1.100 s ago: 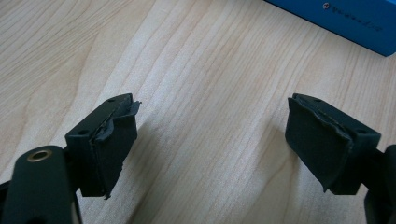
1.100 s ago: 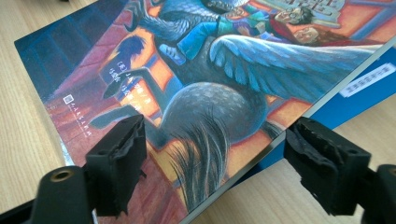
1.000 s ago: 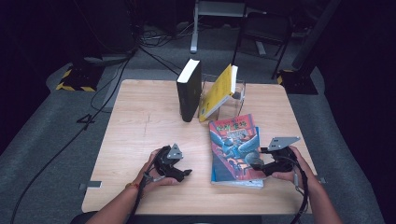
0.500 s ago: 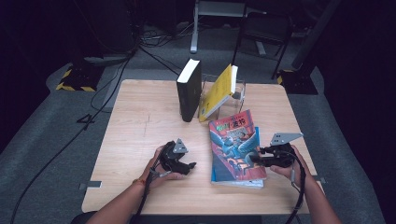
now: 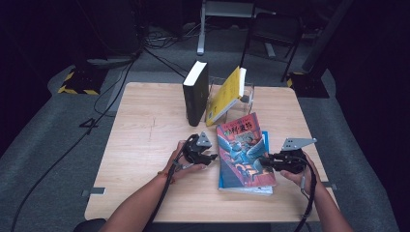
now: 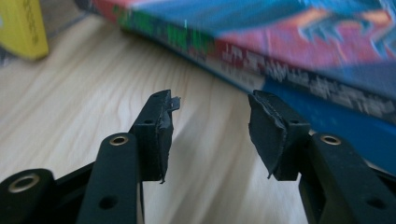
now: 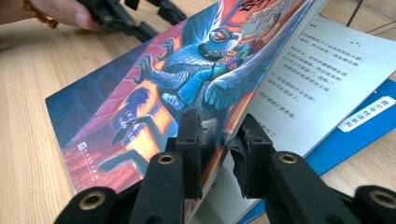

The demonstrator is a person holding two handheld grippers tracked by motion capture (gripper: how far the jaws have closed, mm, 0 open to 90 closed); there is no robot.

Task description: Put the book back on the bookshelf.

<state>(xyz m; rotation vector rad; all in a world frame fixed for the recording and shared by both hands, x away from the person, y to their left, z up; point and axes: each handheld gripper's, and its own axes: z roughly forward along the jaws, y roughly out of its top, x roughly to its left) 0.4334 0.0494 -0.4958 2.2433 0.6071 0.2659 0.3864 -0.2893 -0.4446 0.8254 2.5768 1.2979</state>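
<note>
Nearest the person, the right gripper (image 7: 219,154) has just been closing its jaws and now pinches the lifted front cover of the illustrated book (image 5: 244,150), while the left gripper (image 6: 210,126), whose jaws have also been closing, stands released with only bare worktop (image 5: 145,125) between them, just beside that book's spine. The illustrated book lies flat on a blue book (image 7: 369,126) at the near right of the worktop, its long axis running from the person toward the far edge, title end pointing away. Farther back stand two more books, a black book (image 5: 196,92) upright and a yellow book (image 5: 226,94) leaning, making four books and two grippers in all.
</note>
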